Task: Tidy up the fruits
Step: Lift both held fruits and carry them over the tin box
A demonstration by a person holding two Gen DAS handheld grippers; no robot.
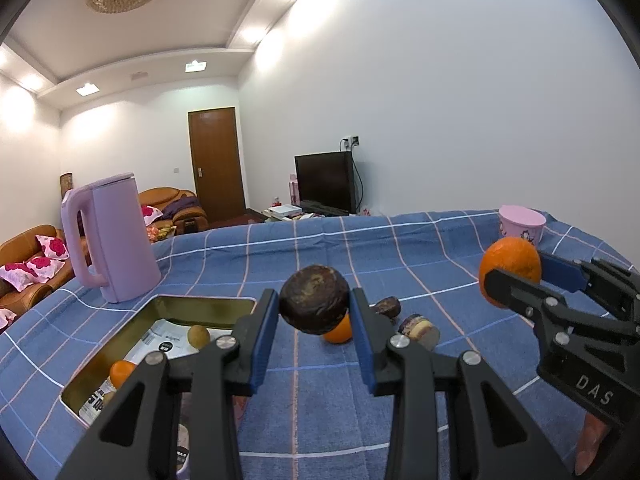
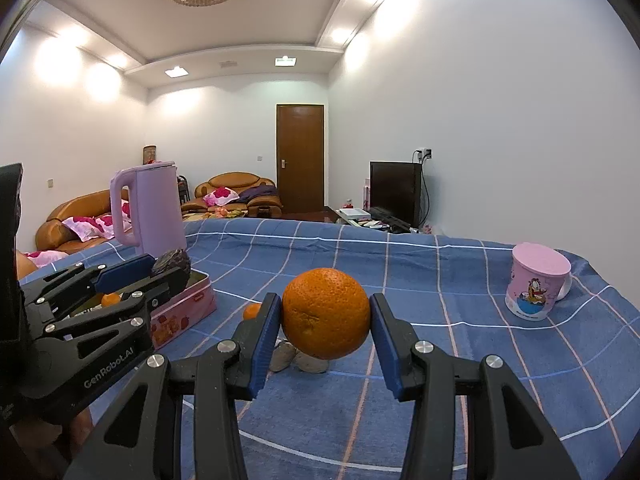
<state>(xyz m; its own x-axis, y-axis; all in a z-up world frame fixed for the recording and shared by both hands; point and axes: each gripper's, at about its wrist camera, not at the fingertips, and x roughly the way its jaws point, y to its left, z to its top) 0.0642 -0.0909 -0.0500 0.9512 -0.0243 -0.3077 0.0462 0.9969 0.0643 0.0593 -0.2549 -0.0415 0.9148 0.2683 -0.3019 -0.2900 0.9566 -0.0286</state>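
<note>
I have the left gripper (image 1: 314, 312) clamped on a dark wrinkled fruit (image 1: 314, 299), the right gripper (image 2: 325, 320) clamped on an orange (image 2: 326, 313), each fruit squarely between its jaws.

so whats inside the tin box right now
In the tin box: a small orange, a yellowish-green fruit and printed paper. The left gripper hides its near corner.
</note>
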